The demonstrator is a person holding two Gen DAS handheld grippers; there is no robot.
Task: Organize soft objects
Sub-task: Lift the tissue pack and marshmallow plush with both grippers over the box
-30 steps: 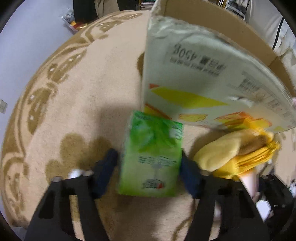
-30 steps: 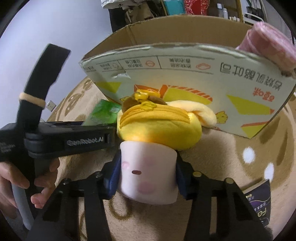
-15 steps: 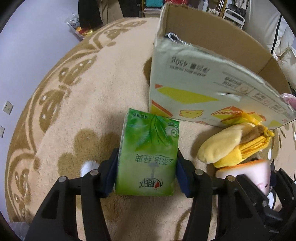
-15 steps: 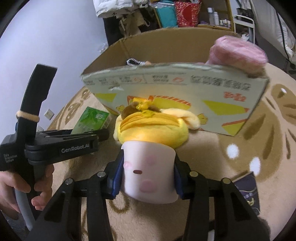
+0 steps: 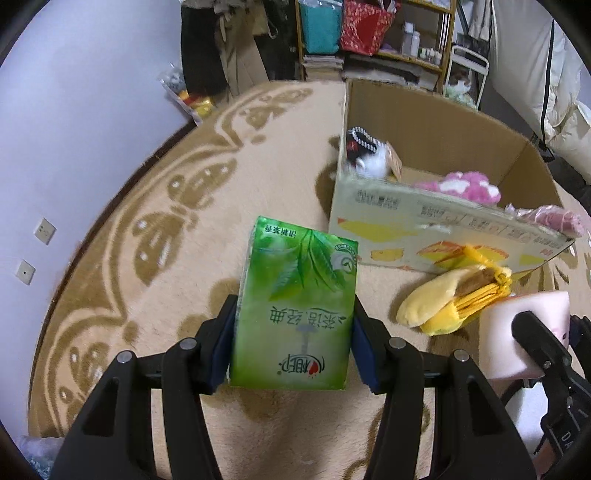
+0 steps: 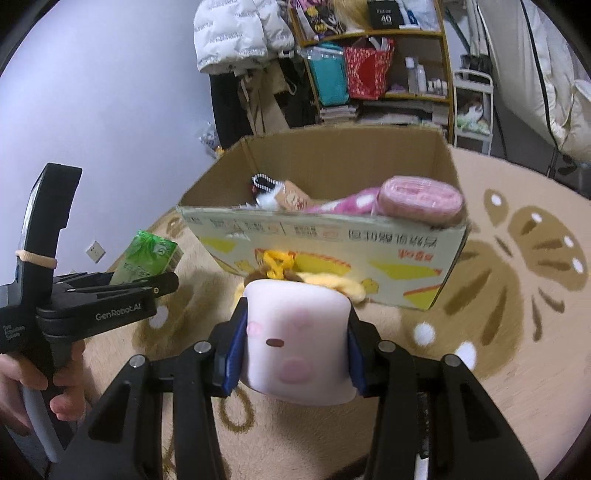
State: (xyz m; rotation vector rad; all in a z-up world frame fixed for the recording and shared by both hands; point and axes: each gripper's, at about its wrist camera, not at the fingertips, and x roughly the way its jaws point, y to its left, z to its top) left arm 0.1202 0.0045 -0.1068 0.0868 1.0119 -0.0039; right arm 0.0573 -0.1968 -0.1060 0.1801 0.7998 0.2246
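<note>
My left gripper (image 5: pixel 293 347) is shut on a green tissue pack (image 5: pixel 295 306), held above the rug in front of an open cardboard box (image 5: pixel 436 236). The right gripper (image 6: pixel 295 350) is shut on a white marshmallow-shaped plush with pink cheeks (image 6: pixel 297 336), whose yellow plush part (image 5: pixel 443 299) hangs toward the box (image 6: pixel 332 251). Inside the box lie a pink spotted fabric (image 6: pixel 351 203), a pink roll (image 6: pixel 421 199) and a small black-and-white toy (image 5: pixel 365 155). In the right wrist view the left gripper (image 6: pixel 147 284) shows with the green pack (image 6: pixel 147 258), a hand (image 6: pixel 62 387) on its handle.
A beige round rug with brown patterns (image 5: pixel 166 206) covers the floor. Behind the box stand shelves with bags and bottles (image 6: pixel 369 74), a white jacket (image 6: pixel 236 33) and a small cart (image 6: pixel 472 107). A white wall with sockets (image 5: pixel 44 230) is on the left.
Both grippers have risen with their loads and tilted up, so the box's inside and the shelves behind came into view. The grips have not changed.
</note>
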